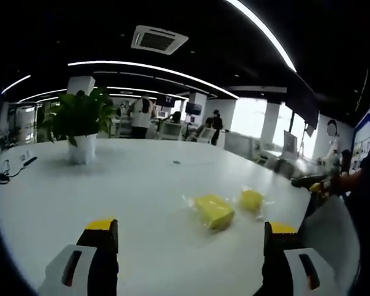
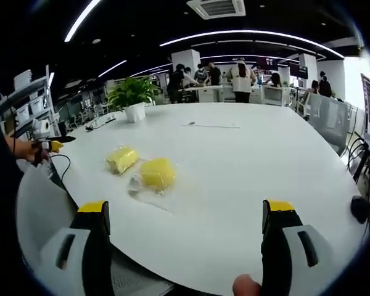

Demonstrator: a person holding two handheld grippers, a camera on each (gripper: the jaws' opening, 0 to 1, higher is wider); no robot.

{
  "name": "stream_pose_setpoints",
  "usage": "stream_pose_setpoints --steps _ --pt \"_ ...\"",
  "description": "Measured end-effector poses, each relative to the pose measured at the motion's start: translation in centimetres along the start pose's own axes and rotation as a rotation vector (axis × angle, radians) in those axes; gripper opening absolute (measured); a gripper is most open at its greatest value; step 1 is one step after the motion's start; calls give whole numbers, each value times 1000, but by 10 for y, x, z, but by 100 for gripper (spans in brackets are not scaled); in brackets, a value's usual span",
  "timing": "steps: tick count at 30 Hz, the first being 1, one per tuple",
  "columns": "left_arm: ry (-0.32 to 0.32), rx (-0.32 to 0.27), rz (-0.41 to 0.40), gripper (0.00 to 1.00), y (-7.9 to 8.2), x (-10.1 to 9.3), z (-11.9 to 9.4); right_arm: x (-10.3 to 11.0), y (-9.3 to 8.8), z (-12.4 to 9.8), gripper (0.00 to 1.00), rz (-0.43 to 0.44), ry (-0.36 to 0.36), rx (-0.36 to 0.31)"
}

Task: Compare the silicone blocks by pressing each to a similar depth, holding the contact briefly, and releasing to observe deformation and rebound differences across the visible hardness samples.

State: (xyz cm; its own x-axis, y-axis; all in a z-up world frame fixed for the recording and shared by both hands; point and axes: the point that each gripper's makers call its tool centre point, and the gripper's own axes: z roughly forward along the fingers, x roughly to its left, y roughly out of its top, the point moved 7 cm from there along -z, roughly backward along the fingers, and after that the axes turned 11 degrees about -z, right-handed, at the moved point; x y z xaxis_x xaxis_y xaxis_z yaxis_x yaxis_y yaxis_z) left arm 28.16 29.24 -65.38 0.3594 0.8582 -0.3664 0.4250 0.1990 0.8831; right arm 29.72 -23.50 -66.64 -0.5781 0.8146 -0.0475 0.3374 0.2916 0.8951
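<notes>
Two yellow silicone blocks lie in clear wrappers on the white table. In the left gripper view the larger rectangular block lies ahead, toward my right jaw, with the smaller block just beyond it. My left gripper is open above the table, short of both blocks. In the right gripper view one block lies left of centre and the other block further left. My right gripper is open near the table's edge with nothing between its jaws. The left gripper shows at the left, held in a hand.
A potted plant in a white pot stands far across the table, with a black cable near it. A dark round object sits at the table's right edge. People, desks and chairs lie beyond the table.
</notes>
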Motion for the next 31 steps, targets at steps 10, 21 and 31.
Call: stream_pose_setpoints --steps 10,21,31 --pt "1 -6 -8 100 2 4 1 -4 -4 -5 97 29 -31 6" --pt "-19 21 10 100 1 6 2 1 -9 -12 97 16 -38 24" --pt "-11 26 11 100 0 5 -5 -2 -9 -16 97 14 -37 42"
